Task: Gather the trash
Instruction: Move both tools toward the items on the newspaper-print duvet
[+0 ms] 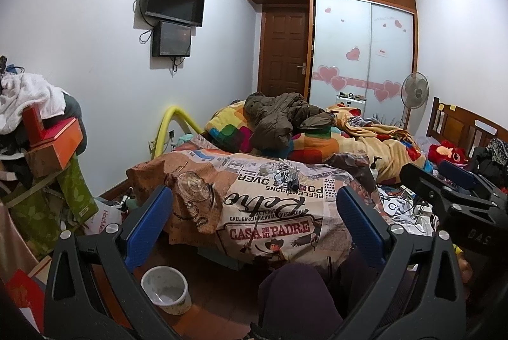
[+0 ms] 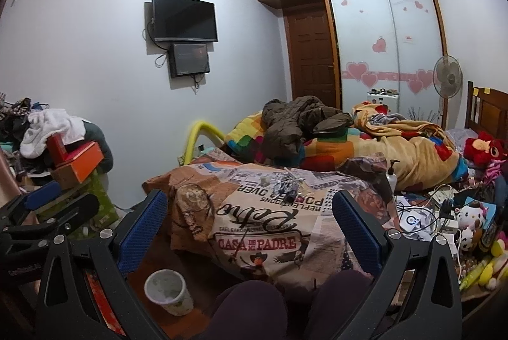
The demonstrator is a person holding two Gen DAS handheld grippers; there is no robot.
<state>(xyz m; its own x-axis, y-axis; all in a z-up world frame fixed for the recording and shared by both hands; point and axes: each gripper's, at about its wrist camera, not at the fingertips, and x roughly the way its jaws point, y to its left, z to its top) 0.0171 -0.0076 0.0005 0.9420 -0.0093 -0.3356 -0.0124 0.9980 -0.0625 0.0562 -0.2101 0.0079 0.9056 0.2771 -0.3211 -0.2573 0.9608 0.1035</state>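
On the floor at lower left stands a white bin (image 1: 165, 289). Left gripper (image 1: 254, 222) and right gripper (image 2: 250, 225) both gape wide, holding nothing. Between their fingers, crumpled trash (image 1: 287, 175) lies on the printed bedspread (image 1: 270, 213), well beyond both.

Both views are taken from low, just before the bed (image 1: 273, 213), angled slightly downward towards the wardrobe (image 1: 358, 48). The printed quilt (image 2: 254, 232) and waste bin (image 2: 168, 292) are shared; edges are probably distorted.
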